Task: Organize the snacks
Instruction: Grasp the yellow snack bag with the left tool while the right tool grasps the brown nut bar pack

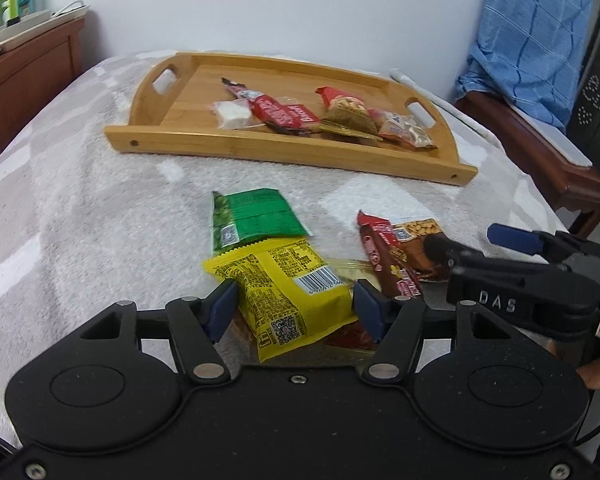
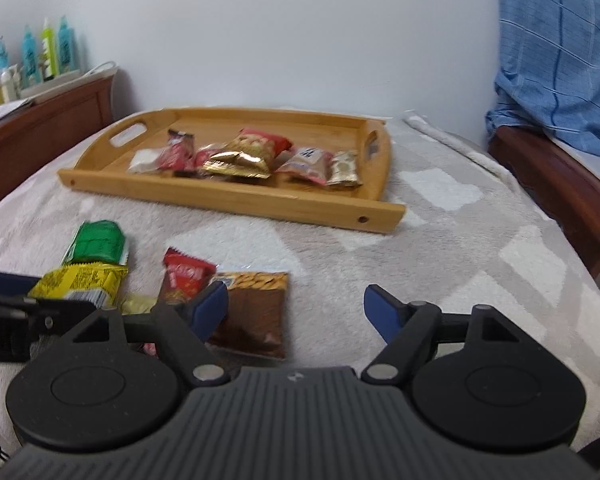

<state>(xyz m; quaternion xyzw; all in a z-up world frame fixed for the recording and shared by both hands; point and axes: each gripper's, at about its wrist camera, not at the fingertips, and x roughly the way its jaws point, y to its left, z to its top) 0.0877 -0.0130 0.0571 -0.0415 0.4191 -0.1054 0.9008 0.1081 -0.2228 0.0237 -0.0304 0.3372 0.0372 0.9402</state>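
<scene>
1. The bed (image 1: 80, 184), covered by a grey and white fleece blanket, carries everything. The surface is soft, so a packet can sink a little when the tongs press down, and the tips may catch the fleece instead of the wrapper.

2. The bamboo tray (image 1: 172, 142) lies at the far side of the bed. Several snacks already sit in its right half, some overlapping. A new packet dropped there could slide onto the others or over the low rim; the left half is free.

3. The left tongs (image 1: 296, 306) are about half open, with the yellow packet (image 1: 284, 288) between the two blue pads. The pads seem close to its edges, but I cannot tell if they press it. The packet lies over a red wrapper and a clear one, so closing now may pick up more than one thing.

4. The right tongs (image 2: 296, 306) stand wide and hold nothing. Their left pad is just over the brown peanut packet (image 2: 256, 312), which is not centred between the pads. A grip from here could pinch only a corner and drop it.

5. The green packet (image 1: 252, 220) touches the yellow one and may be dragged along.

6. The red bar (image 1: 384, 256) lies beside the peanut packet, half over it. The two tongs work near each other and could collide.
</scene>
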